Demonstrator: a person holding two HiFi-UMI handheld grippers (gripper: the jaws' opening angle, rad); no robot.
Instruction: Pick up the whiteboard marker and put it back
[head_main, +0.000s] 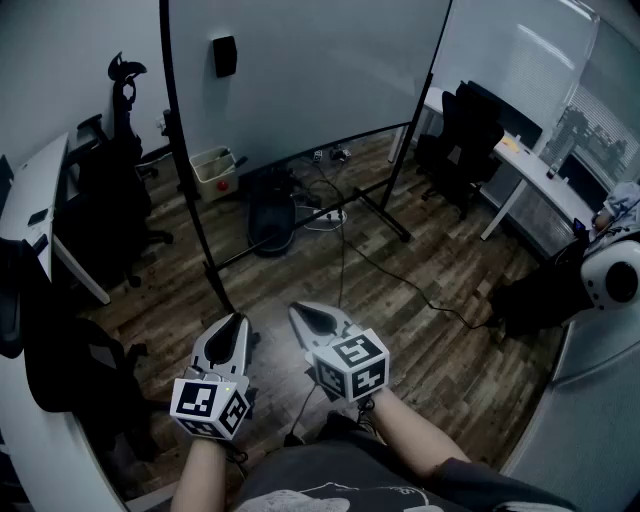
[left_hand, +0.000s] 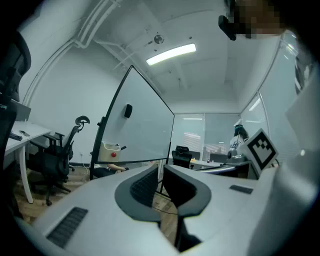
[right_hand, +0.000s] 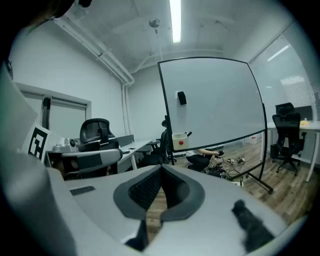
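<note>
Wood-floored office: the left gripper (head_main: 237, 319) and right gripper (head_main: 299, 309) are both empty, jaws pressed together, not yet reaching. Well ahead of them, a dark whiteboard marker (right_hand: 189, 134) apparently pokes from the cream plastic box (right_hand: 179, 141) hung on the big white whiteboard (right_hand: 215, 100), handy for writing.

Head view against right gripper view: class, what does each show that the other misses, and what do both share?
Only the head view: the person's forearms and the marker cube on the right gripper. Only the right gripper view: the ceiling light strip and the ribbed pads of its shut, empty jaws. Both: the whiteboard, the black block on it, the beige box beside its frame.
</note>
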